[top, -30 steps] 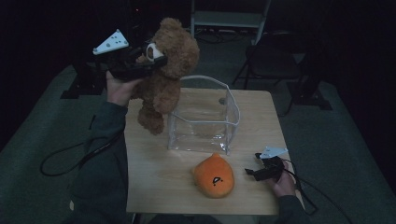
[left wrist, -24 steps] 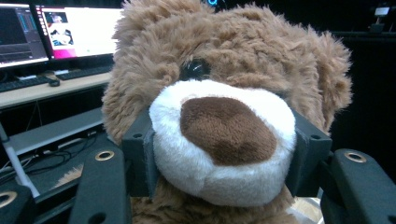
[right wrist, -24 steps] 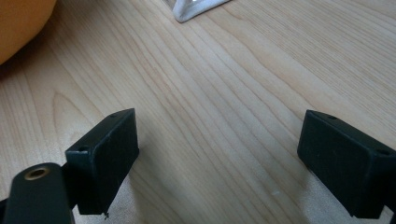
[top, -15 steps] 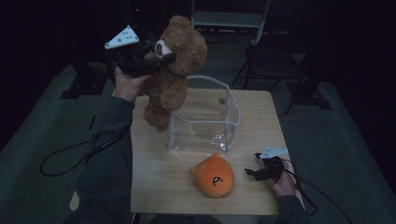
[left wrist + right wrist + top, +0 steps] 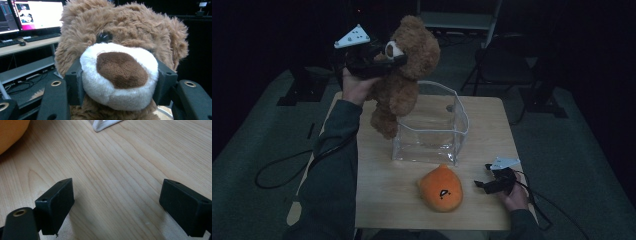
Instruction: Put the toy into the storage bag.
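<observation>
two soft toys show in the high view: a fluffy brown teddy bear held in the air by its white muzzle in the left gripper, above the left rim of a clear plastic open-topped box, and a round orange plush lying on the pale wooden table near the right gripper. the left gripper view has both black jaws pressed into the sides of the muzzle. in the right gripper view the jaws stand wide over bare wood, nothing between them.
</observation>
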{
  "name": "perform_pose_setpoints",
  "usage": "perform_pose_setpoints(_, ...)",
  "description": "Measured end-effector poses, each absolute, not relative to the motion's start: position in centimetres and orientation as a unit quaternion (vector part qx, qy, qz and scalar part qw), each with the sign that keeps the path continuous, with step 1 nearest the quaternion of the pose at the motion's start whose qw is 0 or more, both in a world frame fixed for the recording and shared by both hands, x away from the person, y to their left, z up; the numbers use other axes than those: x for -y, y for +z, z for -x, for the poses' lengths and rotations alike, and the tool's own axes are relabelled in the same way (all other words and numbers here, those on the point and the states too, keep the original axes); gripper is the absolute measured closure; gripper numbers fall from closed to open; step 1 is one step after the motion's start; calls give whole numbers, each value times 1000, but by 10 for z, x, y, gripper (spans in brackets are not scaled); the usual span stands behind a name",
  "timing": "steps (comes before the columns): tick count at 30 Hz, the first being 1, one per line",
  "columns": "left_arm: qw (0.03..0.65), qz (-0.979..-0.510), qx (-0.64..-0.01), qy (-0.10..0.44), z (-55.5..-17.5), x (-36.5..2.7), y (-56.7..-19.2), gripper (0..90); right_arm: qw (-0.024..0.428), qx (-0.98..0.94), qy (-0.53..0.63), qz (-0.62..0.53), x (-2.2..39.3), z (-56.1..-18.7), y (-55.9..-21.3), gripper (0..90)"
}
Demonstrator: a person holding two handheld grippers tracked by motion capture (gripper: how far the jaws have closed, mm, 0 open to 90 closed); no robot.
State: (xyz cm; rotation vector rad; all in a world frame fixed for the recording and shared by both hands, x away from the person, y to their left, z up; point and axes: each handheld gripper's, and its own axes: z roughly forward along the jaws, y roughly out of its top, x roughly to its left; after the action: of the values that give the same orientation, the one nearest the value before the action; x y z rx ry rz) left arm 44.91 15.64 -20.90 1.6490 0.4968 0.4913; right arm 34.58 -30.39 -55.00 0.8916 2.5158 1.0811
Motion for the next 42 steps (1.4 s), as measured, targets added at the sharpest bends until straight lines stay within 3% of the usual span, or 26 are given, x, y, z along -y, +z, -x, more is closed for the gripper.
perform_pose_setpoints(42,640,-715,-219,177,-475,-86,-203,406,130,-867,372,-307,304,-346,-550,117)
